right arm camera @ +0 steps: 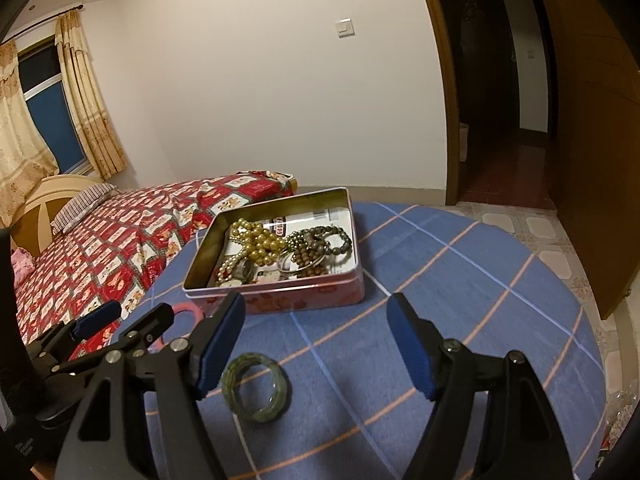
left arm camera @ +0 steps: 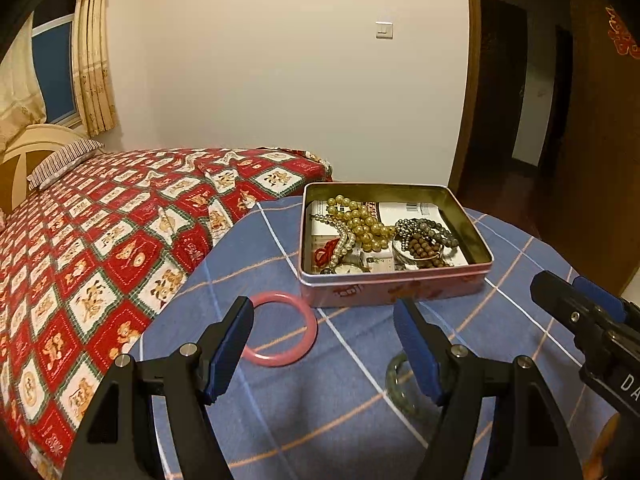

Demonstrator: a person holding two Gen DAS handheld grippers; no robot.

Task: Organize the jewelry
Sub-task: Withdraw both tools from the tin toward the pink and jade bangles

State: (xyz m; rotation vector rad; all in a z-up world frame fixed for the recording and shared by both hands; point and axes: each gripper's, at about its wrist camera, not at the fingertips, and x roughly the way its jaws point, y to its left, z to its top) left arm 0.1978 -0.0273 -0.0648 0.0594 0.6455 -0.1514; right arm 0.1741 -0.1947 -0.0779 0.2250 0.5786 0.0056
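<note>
A pink tin box [left arm camera: 394,286] sits open on the blue checked tablecloth [left arm camera: 348,360], holding several bead bracelets, pearl strands and a watch. It also shows in the right wrist view [right arm camera: 304,298]. A pink bangle [left arm camera: 286,330] lies on the cloth left of the box, just ahead of my left gripper [left arm camera: 324,318], which is open and empty. A green jade bangle [right arm camera: 256,386] lies near the left finger of my right gripper [right arm camera: 316,314], which is open and empty. The green bangle [left arm camera: 394,380] is partly hidden behind my left gripper's right finger.
A bed [left arm camera: 100,232] with a red bear-print cover adjoins the table on the left. An open doorway [right arm camera: 500,92] and a brown door stand at the right. My right gripper's fingertips [left arm camera: 580,308] show at the right edge of the left wrist view.
</note>
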